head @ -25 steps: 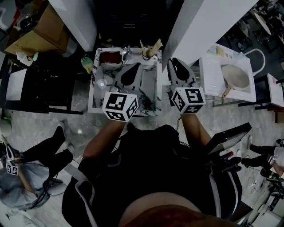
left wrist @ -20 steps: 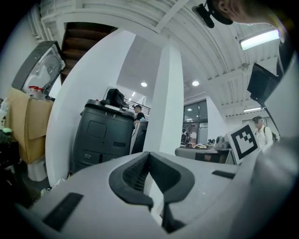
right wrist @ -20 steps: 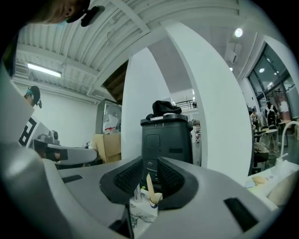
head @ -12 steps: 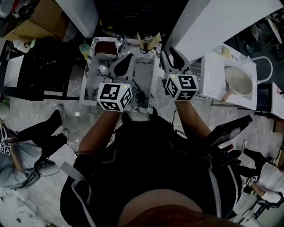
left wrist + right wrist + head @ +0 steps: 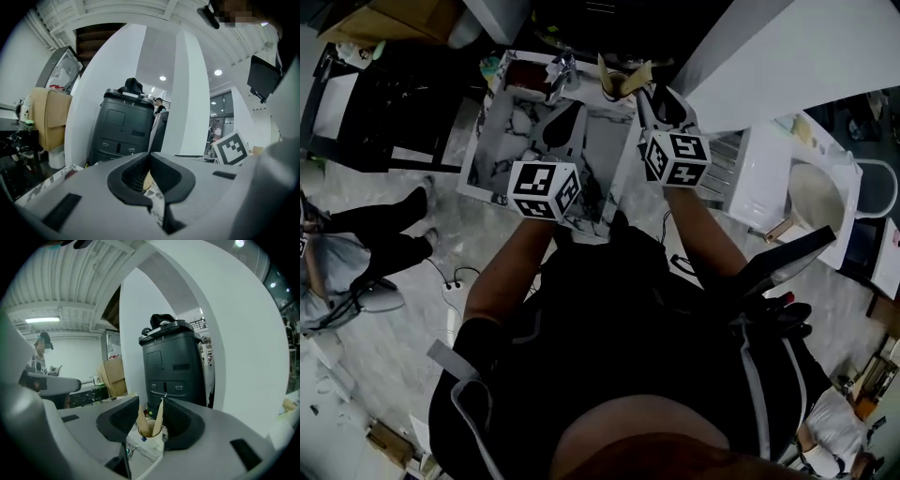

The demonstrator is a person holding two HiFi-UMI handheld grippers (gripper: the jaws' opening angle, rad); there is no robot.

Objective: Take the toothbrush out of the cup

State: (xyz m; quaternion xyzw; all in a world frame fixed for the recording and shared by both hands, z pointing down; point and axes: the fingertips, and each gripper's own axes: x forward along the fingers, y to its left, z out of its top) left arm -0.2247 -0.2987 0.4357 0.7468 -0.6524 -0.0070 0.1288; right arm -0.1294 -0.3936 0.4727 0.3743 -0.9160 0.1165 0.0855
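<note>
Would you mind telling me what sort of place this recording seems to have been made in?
Probably an indoor lab or workshop with mock household stations, not a real bathroom: a small marbled washbasin unit with a tap stands among white partitions, and a frying pan lies on a neighbouring table.

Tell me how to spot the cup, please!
Look for the white marbled table in front of the person. At its far right corner stands a small pale cup. Unlike the shiny metal piece and the dark red thing along the same edge, it has two flat tan sticks poking out of its top.
</note>
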